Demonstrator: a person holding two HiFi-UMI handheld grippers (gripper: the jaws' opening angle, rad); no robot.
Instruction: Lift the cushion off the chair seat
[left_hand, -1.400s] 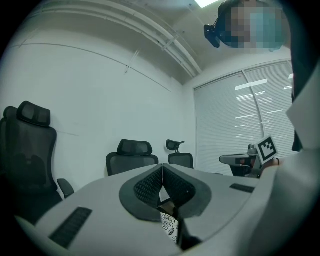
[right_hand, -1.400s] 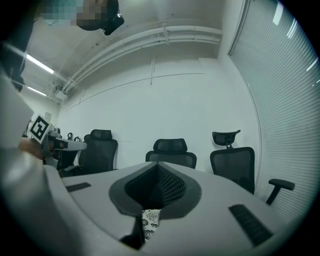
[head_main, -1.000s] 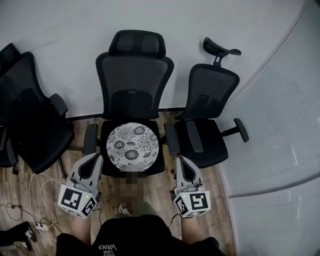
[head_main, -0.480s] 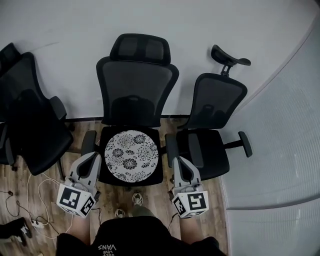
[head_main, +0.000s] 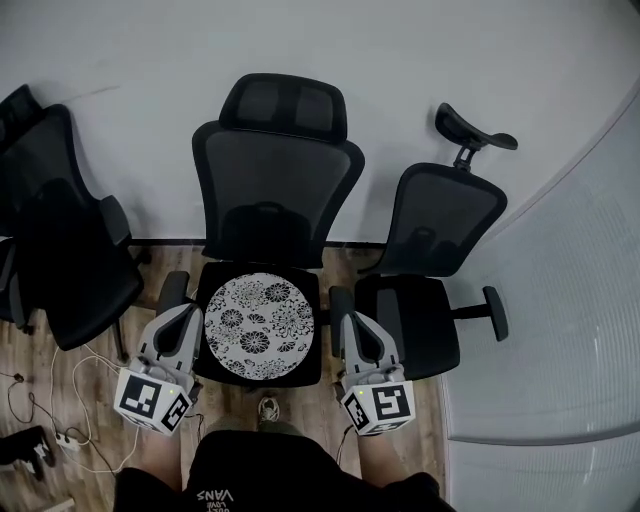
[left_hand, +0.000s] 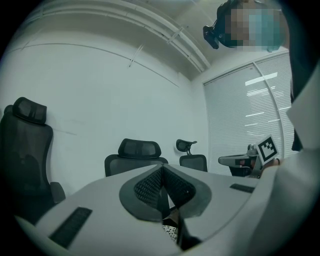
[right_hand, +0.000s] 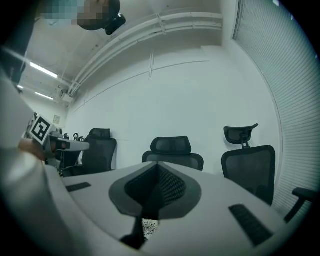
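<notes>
Round floral cushion (head_main: 260, 328) lies flat on middle office chair seat (head_main: 312, 283), covering most of it, front rim near seat's front edge. Left gripper (head_main: 183, 318) just beside seat's left edge, jaws pressed together, empty. Right gripper (head_main: 358, 328) beside right edge, likewise closed, holding nothing. Task looks unstarted: no contact with cushion; grasp and lift remain.

Three black chairs (head_main: 70, 250) (head_main: 275, 190) (head_main: 440, 230) — one round cushion (head_main: 260, 315) — two hand-held grippers (head_main: 184, 318) (head_main: 358, 328).
</notes>
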